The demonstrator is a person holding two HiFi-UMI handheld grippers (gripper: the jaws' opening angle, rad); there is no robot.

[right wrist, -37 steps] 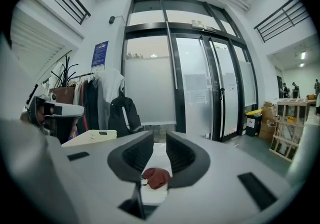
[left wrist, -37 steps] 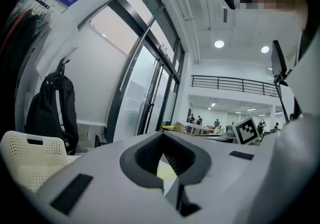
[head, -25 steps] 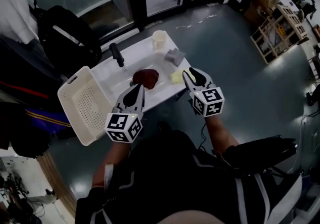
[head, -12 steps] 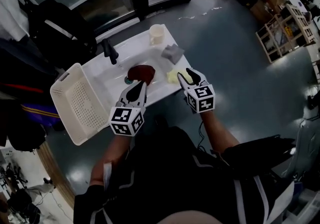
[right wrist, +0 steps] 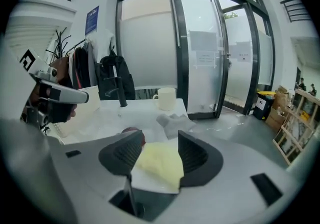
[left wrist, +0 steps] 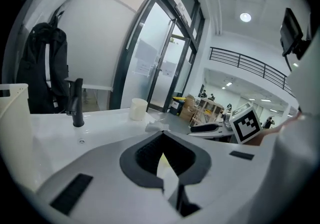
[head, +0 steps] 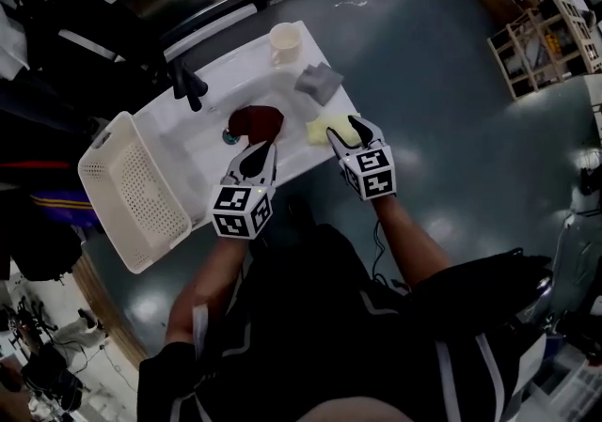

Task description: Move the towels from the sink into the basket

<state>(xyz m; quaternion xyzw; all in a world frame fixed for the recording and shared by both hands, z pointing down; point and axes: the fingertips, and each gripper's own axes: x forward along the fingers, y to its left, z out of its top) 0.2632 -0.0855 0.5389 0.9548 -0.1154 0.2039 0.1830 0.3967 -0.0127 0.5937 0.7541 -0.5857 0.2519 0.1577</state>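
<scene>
A dark red towel (head: 254, 119) lies in the white sink (head: 212, 119), near the drain. On the counter to its right are a pale yellow towel (head: 323, 132) and, farther back, a grey towel (head: 318, 82). My left gripper (head: 265, 151) hovers at the sink's front edge, just short of the red towel; its fingertips meet with nothing in them (left wrist: 162, 133). My right gripper (head: 350, 132) stands open over the yellow towel (right wrist: 157, 165), which shows between and below its jaws, untouched. Its jaws have just been opening. The white perforated basket (head: 127, 190) stands left of the sink.
A black faucet (head: 188, 84) rises at the back of the sink, and a cream cup (head: 284, 42) stands at the counter's far right corner. Dark bags and a backpack hang behind the basket. Grey floor surrounds the counter, with glass doors beyond.
Both grippers have come down and forward toward the sink's front edge. The right gripper's jaws have spread wider and now straddle the yellow towel.
</scene>
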